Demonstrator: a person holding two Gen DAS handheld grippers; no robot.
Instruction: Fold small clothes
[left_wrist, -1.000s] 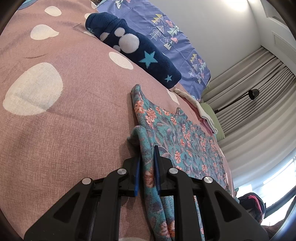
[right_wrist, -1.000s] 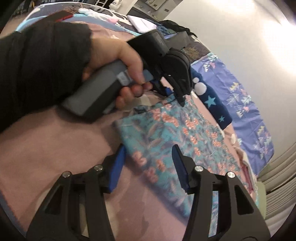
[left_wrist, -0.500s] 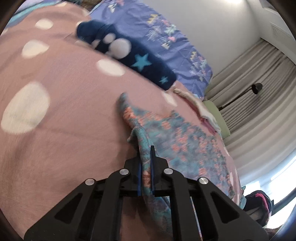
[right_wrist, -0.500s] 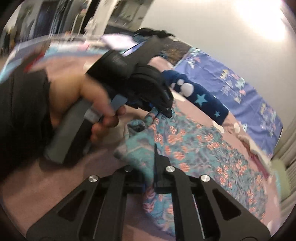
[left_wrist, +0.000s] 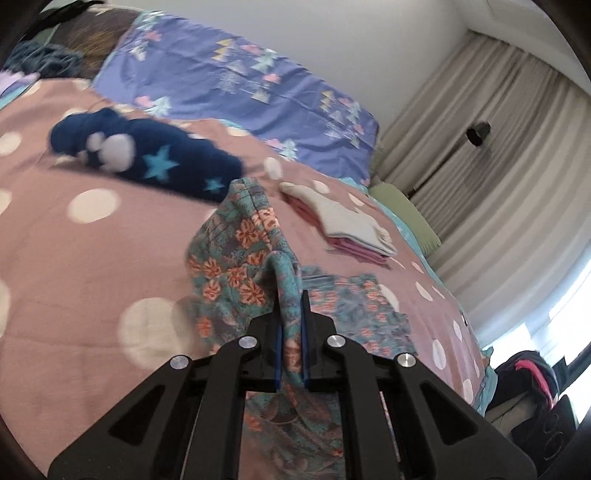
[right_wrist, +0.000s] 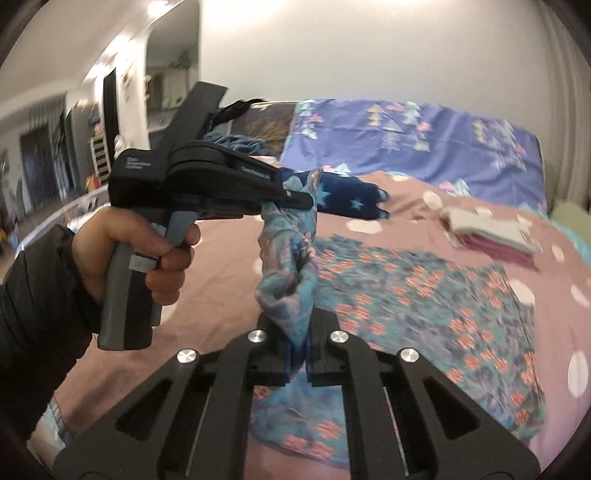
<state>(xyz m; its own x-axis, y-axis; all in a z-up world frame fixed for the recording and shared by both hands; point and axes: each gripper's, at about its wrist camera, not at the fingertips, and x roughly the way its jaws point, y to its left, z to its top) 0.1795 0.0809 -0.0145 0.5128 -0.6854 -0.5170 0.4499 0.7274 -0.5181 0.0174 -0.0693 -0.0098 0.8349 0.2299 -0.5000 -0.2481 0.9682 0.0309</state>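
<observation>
At nine o'clock in the right wrist view we are seeing a hand (right_wrist: 147, 254) in a black sleeve wrapping the grey handle of the left gripper (right_wrist: 295, 195), held level and pointing toward three o'clock. Its jaws are clamping the upper edge of the floral garment (right_wrist: 424, 295), and in its own view the left gripper (left_wrist: 290, 332) is pinching a fold of the floral garment (left_wrist: 236, 266) tight between the blue pads. At six o'clock the right gripper (right_wrist: 298, 354) is gripping a second bunch of the same edge; its jaws have just been closing, with the cloth between them.

The rest of the garment is trailing flat toward three and four o'clock on the pink spotted blanket (right_wrist: 229, 266). Open blanket is lying at nine o'clock in the left wrist view. Toward eleven o'clock the navy star fleece (left_wrist: 147, 158) is lying well apart from the lifted edge. At two o'clock a folded pink and white pile (left_wrist: 351, 225) is sitting near the garment's far side, with the purple patterned sheet (left_wrist: 258, 88) beyond and the curtains (left_wrist: 498, 166) at three o'clock.

Compared with a second ago, we are now holding the garment's near edge raised off the blanket, where it was lying flat, and the right jaws, then standing apart over the cloth, are now shut on it.
</observation>
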